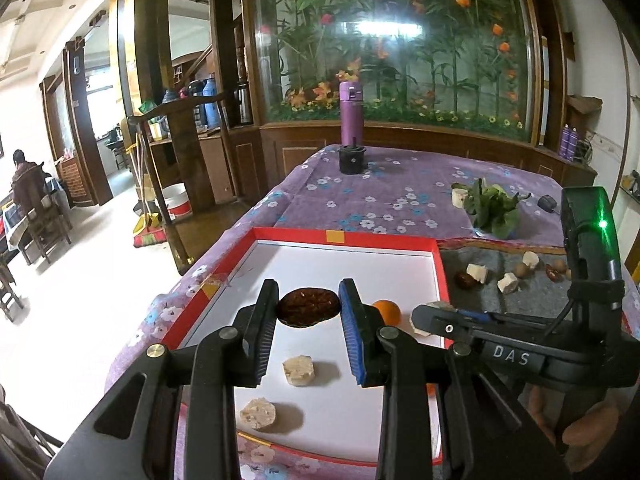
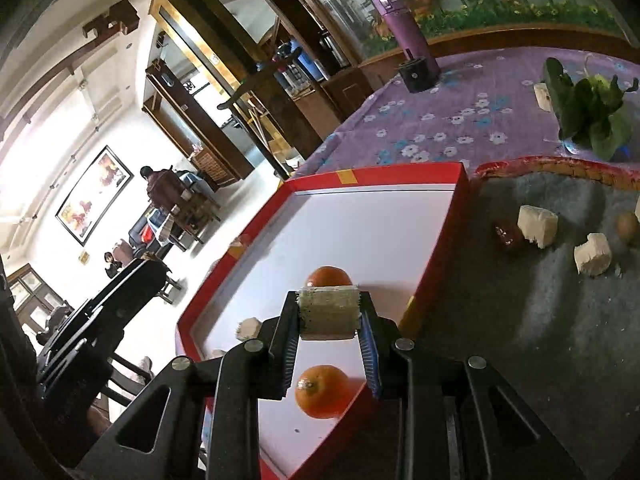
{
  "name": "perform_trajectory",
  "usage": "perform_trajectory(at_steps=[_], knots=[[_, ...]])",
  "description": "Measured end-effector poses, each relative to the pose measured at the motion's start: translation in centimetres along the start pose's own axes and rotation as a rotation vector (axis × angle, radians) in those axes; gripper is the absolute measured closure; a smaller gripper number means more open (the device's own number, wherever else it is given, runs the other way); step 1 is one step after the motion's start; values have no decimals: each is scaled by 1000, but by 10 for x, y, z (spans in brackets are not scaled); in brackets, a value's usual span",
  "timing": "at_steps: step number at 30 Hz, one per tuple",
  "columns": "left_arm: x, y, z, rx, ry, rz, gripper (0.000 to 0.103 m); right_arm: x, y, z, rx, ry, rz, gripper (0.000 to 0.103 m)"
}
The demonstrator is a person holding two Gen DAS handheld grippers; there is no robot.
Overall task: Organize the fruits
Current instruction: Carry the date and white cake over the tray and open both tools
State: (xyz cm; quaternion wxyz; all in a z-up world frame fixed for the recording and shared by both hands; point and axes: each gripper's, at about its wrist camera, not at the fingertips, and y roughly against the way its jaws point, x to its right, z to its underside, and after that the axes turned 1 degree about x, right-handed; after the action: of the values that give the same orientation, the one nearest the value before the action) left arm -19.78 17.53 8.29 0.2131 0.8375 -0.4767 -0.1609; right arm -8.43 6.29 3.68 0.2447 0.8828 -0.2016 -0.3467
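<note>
Two grips: your left gripper (image 1: 308,312) clamps a dark brown ridged disc (image 1: 308,305), your right gripper (image 2: 329,320) clamps a pale cylindrical chunk (image 2: 328,312), both over the red-rimmed white tray (image 1: 400,242).

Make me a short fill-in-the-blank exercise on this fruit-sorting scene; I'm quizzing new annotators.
1. The left gripper is shut on a dark ____ disc-shaped piece.
2. The right gripper holds a pale chunk above the tray with the ____ rim.
3. In the right wrist view, ____ oranges lie in the tray.
4. The cubes on the grey mat are ____ in colour.

Missing words: brown; red; two; white
</note>
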Motion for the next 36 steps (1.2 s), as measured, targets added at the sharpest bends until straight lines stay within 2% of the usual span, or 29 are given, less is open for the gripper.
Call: perform_trajectory(at_steps=[14,26,27,29,31,33,36], knots=[[-4,-19,10,-45,-5,-31,74,-4,-4,4,-25,48,21,75],[-8,-51,29,-163,7,-79,74,-16,-6,10,-38,117,39,72],[-8,-51,30,-165,6,-80,72,-16,-6,10,-40,118,34,72],[-8,-49,30,-166,4,-87,60,-17,-5,9,-35,117,17,72],[-7,-46,29,-155,-2,-104,46,-17,0,8,-17,120,-18,67],[-7,-45,28,-148,-9,-119,42,-19,6,7,9,128,-57,54],[-11,-44,28,-153,-3,-130,42,-20,13,6,23,126,-105,51]])
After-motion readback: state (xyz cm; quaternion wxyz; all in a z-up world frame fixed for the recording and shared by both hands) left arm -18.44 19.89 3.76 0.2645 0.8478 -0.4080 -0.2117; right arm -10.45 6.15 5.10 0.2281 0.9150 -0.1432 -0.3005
